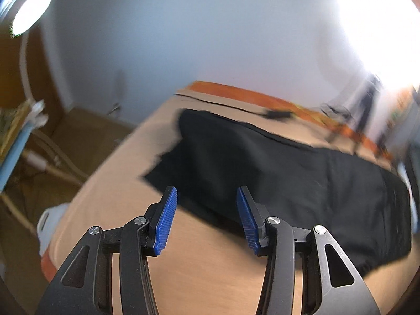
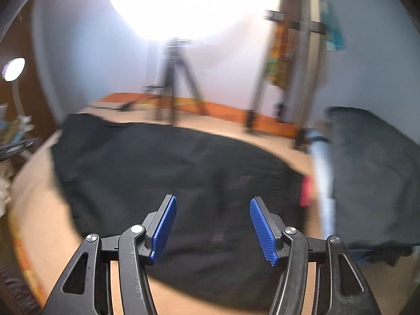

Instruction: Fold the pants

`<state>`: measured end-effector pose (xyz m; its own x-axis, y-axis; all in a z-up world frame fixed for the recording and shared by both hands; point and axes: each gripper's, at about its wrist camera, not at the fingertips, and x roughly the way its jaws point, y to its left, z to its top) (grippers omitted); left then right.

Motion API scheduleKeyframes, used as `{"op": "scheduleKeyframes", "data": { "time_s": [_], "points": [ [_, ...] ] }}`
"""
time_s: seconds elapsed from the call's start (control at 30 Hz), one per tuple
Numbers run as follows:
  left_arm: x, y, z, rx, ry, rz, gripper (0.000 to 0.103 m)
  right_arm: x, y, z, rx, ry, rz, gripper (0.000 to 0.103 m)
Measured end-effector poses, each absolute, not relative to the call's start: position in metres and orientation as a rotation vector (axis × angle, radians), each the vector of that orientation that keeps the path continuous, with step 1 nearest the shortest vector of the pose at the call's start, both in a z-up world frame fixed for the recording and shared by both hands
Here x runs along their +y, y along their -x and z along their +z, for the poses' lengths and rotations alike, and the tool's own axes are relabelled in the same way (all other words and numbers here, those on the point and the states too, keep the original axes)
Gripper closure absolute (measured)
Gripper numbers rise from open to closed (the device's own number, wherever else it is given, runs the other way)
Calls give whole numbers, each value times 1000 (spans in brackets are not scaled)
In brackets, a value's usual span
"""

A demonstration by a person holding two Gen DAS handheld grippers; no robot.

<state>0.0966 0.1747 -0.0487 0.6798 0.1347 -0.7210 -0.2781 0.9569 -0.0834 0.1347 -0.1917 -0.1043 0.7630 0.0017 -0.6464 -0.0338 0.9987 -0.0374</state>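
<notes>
One pair of black pants (image 2: 168,173) lies spread flat on the tan desk (image 1: 210,275), plus one dark grey heap of cloth (image 2: 375,178) off to my right. Two lamps are glowing, and one tripod (image 2: 178,84) stands at the far edge. Both views are pretty blurry. My left hand-held gripper (image 1: 206,197) tilts down over the near edge of the pants, blue pads (image 1: 166,218) apart with nothing between them. My right hand-held gripper (image 2: 213,204) also angles down above the pants, jaws parted wider, gripping nothing.
</notes>
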Motion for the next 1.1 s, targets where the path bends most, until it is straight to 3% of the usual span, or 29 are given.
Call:
{"op": "scheduleKeyframes", "data": {
  "time_s": [0.33,0.8,0.9,1.03,1.1],
  "points": [
    [266,-112,-76,826,457,268,57,-103,-143,-116,728,135,274,42],
    [282,-164,-119,887,478,192,57,48,-214,-128,768,285,542,43],
    [283,-169,-125,904,470,201,49,72,-218,-142,791,343,557,43],
    [281,-168,-130,883,486,184,49,84,-227,-162,829,384,548,43],
    [275,-168,-130,871,480,173,59,85,-233,-172,844,401,527,42]
  ]
}}
